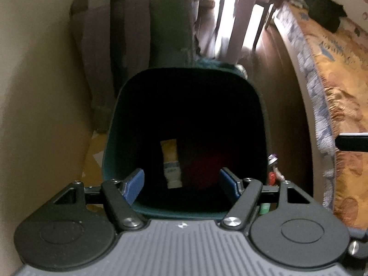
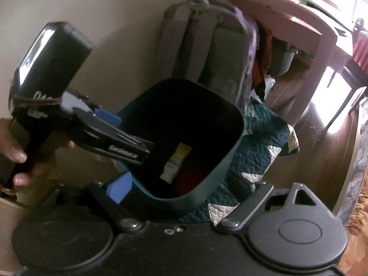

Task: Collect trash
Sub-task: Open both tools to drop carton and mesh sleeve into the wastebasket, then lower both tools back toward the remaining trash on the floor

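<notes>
The left wrist view looks almost straight down into the dark green bin (image 1: 188, 138), where a yellow and white tube (image 1: 171, 163) lies on the bottom beside something red (image 1: 202, 168); only this view shows small bottles (image 1: 272, 168) on the floor just right of the bin and the patterned bedspread (image 1: 333, 92) far right. The left gripper (image 1: 181, 185) hangs over the bin's near rim, blue pads spread, nothing between them. The right wrist view alone shows the hand (image 2: 13, 151) on the left gripper's handle, tilted steeply down, a quilted blanket (image 2: 260, 142) right of the bin, and a backpack (image 2: 207, 46) behind. The right gripper (image 2: 184, 191) is spread wide and empty; only its left pad (image 2: 119, 188) shows.
</notes>
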The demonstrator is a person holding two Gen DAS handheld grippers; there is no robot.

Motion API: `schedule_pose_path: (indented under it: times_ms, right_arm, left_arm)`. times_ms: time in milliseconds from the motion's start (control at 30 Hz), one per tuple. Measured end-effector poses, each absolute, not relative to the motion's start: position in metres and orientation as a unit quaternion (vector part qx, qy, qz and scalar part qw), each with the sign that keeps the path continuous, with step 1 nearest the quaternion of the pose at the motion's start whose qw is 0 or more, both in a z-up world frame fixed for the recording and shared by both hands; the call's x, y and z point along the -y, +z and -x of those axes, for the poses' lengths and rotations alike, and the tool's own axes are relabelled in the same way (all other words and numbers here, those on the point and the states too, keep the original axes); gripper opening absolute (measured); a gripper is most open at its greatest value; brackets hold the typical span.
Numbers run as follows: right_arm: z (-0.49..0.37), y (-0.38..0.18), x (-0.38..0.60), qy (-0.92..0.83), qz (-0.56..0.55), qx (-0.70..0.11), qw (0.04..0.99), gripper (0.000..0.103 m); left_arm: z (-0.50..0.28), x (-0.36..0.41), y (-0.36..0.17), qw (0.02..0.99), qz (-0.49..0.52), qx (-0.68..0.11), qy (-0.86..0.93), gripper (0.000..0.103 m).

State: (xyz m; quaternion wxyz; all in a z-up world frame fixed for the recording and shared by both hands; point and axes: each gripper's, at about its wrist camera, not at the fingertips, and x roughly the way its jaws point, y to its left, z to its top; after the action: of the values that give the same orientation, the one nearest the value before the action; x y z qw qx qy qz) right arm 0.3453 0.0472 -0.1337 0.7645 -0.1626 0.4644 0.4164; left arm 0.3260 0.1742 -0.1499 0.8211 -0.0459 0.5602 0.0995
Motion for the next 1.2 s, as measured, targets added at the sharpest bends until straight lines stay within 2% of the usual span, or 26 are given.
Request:
schedule_pose_path:
  times_ms: [233,333,633,933,1200]
  right_arm:
    - [-0.335,-0.11,0.011,0.421,0.121,-0.445,0.781,0.093]
    - [-0.333,-0.104,0.042,0.417,0.102,-0.438,0.79,0.096]
    - [-0.329,-0.103,0.138,0.395,0.078,-0.424,0.811,0.098]
    - [-0.331,-0.154,0.219,0.34,0.045,-0.454,0.822,0.098]
    - [-0.34,-0.258,0.273,0.264,0.013,-0.51,0.819,0.098]
  left_arm:
    - [-0.305,-0.128,-0.112,0.844,0.046,-0.525,0.102,0.072]
    - [-0.297,-0.104,-0.103,0.851,0.045,-0.511,0.114,0.078]
    - [-0.277,-0.035,-0.101,0.867,0.063,-0.48,0.119,0.081]
    - [-0.275,0.026,-0.168,0.839,0.074,-0.533,0.081,0.086]
    - [-0.281,0.068,-0.282,0.807,0.091,-0.581,0.053,0.086]
